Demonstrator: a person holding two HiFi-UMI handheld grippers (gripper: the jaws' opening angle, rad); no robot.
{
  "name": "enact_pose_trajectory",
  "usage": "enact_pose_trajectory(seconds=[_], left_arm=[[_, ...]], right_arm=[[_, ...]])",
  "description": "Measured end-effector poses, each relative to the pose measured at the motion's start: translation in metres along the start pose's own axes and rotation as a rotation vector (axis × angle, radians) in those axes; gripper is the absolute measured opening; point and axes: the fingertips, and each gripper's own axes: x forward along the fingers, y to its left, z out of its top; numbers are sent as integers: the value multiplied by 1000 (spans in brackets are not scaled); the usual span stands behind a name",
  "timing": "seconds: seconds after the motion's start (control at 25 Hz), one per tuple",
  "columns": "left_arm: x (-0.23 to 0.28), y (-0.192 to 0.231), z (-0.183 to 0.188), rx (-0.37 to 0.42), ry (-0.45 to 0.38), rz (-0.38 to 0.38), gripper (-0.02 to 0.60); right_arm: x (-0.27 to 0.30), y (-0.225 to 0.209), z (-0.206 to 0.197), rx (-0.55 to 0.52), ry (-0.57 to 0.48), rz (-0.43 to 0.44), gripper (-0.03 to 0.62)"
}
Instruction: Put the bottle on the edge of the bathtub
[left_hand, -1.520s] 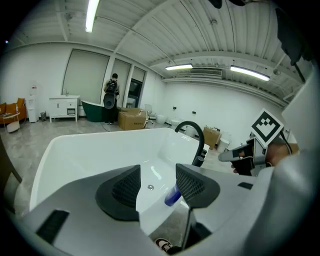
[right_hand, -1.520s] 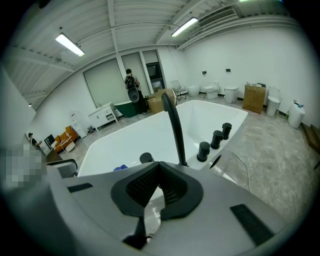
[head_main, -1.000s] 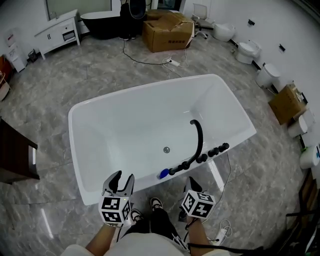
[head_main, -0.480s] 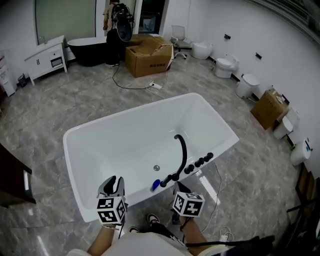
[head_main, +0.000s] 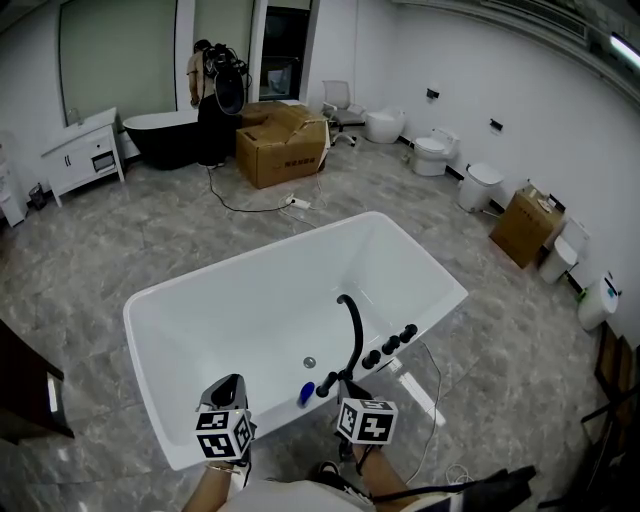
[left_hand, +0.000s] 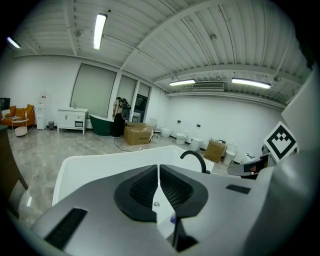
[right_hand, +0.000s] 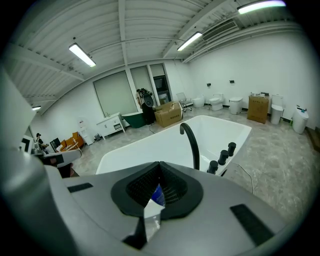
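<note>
Head view: bottle (head_main: 304, 393) on bathtub (head_main: 220, 320) rim, between left tool (head_main: 228, 384) and right tool (head_main: 350, 388).

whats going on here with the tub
A person stands at a white bathtub with a tool in each hand. The left tool and right tool are both shut and empty, close to the near rim. A small blue bottle sits on that rim beside the black faucet, so the placing looks done.

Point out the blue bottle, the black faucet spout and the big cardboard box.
blue bottle (head_main: 305, 392), head view, middle of its body.
black faucet spout (head_main: 357, 335), head view, the upright tube below the curve.
cardboard box (head_main: 285, 155), head view, its front side.
</note>
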Motion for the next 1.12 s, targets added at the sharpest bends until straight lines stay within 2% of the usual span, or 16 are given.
enact_pose_trajectory(seconds=[0.32, 0.64, 0.8, 0.96, 1.12], left_arm=[[7, -11, -4, 17, 39, 50, 23], [5, -34, 4, -4, 10, 123, 18], [2, -34, 1, -11, 9, 142, 17], [-5, -34, -2, -15, 10, 156, 17], [-8, -34, -2, -22, 4, 164, 17]], right_arm=[[10, -15, 8, -14, 19, 42, 26], [7, -35, 34, -24, 5, 122, 25], [8, -28, 39, -68, 15, 158, 25], [3, -26, 40, -164, 19, 135, 25], [1, -24, 38, -161, 19, 140, 26]])
